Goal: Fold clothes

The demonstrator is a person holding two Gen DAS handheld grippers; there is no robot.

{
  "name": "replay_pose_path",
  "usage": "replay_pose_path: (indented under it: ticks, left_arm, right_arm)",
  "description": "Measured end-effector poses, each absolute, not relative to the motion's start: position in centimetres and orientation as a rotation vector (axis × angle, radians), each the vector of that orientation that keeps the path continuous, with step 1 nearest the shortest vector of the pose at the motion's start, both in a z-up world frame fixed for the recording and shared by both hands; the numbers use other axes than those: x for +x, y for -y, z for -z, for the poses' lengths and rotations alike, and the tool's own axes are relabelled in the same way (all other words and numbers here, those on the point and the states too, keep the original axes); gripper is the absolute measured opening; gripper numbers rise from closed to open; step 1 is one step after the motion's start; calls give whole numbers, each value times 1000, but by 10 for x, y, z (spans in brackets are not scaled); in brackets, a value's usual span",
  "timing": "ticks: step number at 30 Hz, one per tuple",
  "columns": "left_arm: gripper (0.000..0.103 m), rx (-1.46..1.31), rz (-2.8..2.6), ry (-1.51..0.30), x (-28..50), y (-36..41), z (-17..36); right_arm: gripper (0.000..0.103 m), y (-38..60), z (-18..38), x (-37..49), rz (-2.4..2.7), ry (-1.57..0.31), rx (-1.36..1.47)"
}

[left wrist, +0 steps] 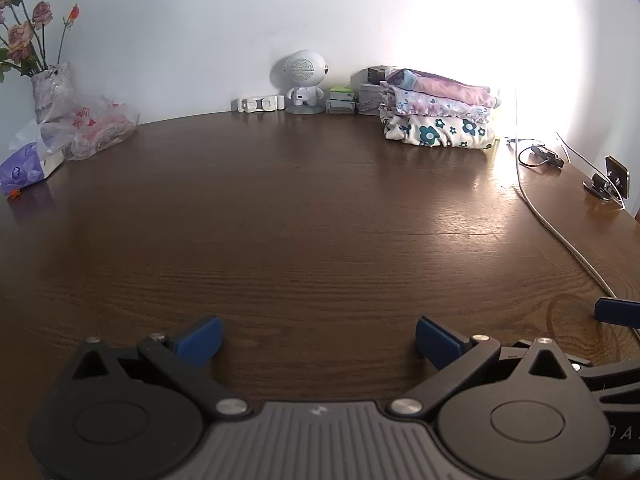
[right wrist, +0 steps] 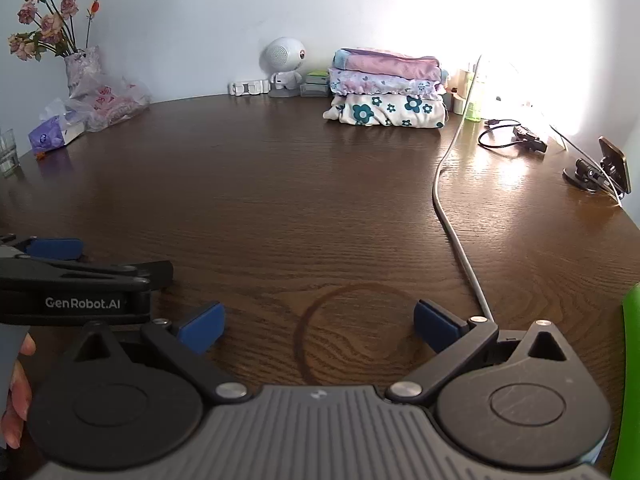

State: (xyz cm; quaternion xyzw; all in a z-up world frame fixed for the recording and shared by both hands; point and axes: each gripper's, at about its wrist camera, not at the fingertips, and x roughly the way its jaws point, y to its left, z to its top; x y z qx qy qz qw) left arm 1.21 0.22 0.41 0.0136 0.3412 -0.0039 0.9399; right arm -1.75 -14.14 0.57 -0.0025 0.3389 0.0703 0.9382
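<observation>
Your left gripper (left wrist: 318, 336) and your right gripper (right wrist: 319, 322) both hover low over the near part of the dark brown wooden surface (left wrist: 280, 208), each with its blue-padded jaws wide apart and holding nothing. The stack of three folded clothes (right wrist: 386, 92), a pink one on top, a lilac flowered one in the middle and a cream one with teal flowers below, lies at the far right of the surface, near the wall. No unfolded garment is in view, so I judge that the folding is complete or that you must bring a new piece. A white cable (right wrist: 452, 216) runs near your right gripper; keep away from it. On the side of the left gripper you can read "GenRobot.AI" (right wrist: 82, 303).
</observation>
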Motion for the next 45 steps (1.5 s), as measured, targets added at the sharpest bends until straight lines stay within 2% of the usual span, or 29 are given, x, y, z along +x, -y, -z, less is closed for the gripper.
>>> replay_pose_path:
  ticks: [45]
  left_arm:
    - [103,27,31,-695,6,-4,-4]
  right_arm:
    - [102,151,-5,-7,-50,-699,-4]
